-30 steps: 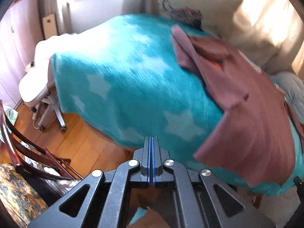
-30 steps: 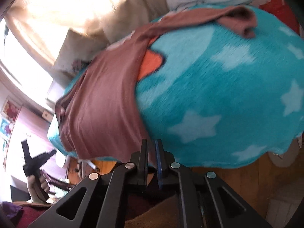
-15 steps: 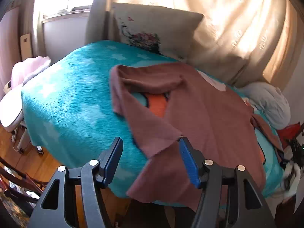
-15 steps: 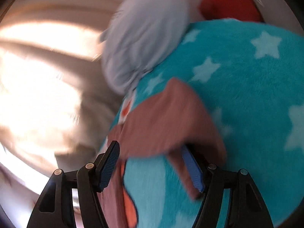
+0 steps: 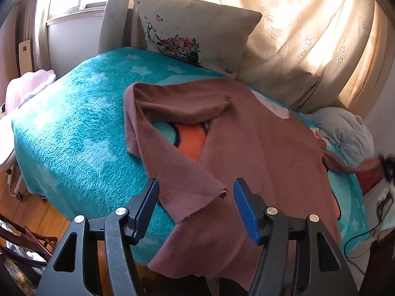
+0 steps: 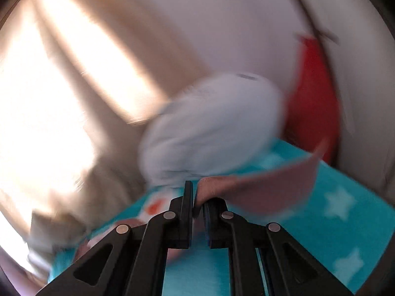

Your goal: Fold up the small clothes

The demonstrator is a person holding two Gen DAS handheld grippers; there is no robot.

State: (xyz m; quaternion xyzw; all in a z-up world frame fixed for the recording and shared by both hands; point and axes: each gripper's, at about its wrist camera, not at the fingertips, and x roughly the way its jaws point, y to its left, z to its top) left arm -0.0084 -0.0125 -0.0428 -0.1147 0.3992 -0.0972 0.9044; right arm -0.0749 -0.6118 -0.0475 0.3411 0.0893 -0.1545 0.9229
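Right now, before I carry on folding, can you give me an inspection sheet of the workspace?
Surface: bed under a teal star blanket.
Job's things: brown garment spread loosely, one sleeve doubled back, hem hanging over the near edge.
Clutter: grey bundle and red item at the far side; floral pillow.
Grippers: left gripper open above a sleeve end; right gripper, jaws just closed, pinching a garment corner.
Cables: thin black cable at the bed's right edge.
Surroundings: curtain, window, wooden floor.

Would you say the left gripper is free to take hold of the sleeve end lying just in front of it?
Probably yes: the left gripper has open jaws and the sleeve end of the brown shirt lies between them, nothing covering it.
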